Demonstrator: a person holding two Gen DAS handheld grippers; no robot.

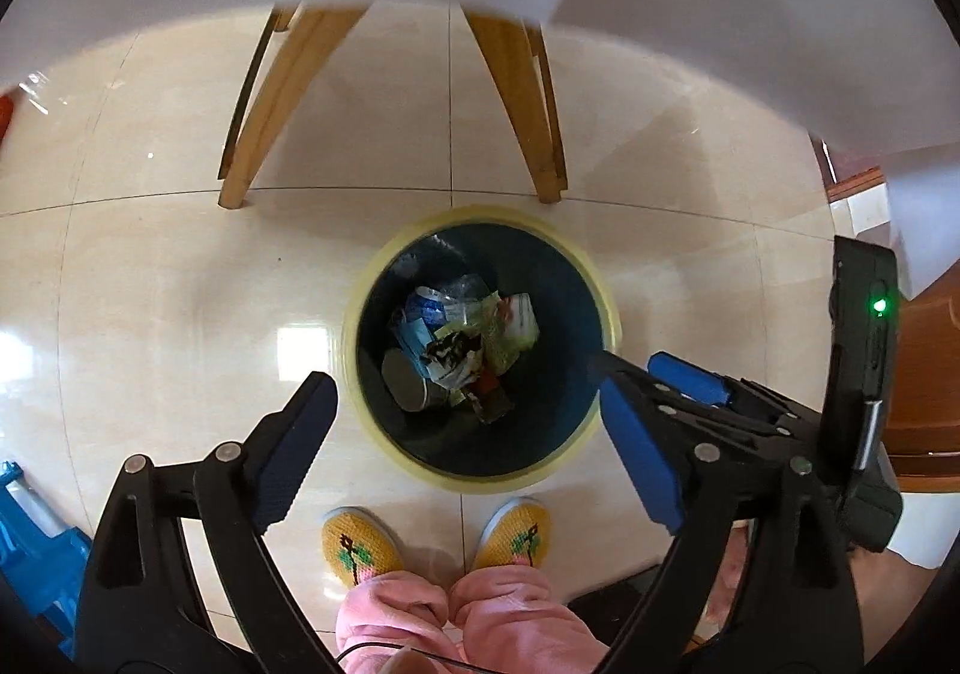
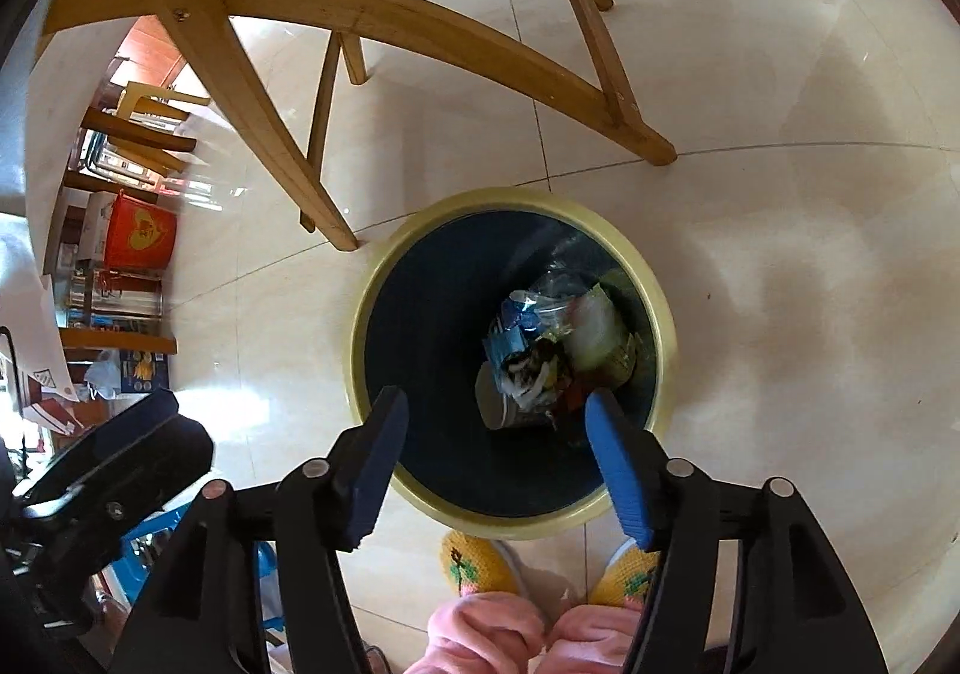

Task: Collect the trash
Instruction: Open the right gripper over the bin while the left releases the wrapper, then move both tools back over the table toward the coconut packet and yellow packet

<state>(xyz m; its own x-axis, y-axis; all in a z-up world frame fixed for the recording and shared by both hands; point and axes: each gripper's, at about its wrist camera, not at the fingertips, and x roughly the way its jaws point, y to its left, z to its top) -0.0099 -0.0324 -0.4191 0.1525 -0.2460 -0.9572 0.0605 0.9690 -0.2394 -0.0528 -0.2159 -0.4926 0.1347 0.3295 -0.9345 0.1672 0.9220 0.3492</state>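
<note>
Bin [image 1: 603, 284] trash [image 1: 462, 344]; labels unreadable.

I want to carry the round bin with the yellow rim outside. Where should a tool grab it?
Grip the yellow rim of the round dark bin, coming straight down from above. The bin stands upright with its mouth open, so one finger can slip inside the wall and one outside. Choose the side nearest the yellow knitted slippers, away from the wooden table legs.

What we cannot make out

We see the trash [image 1: 462, 350] in the bin [image 1: 576, 278] only as a blurred jumble; the bin's dark walls hide its lower layers.
</note>
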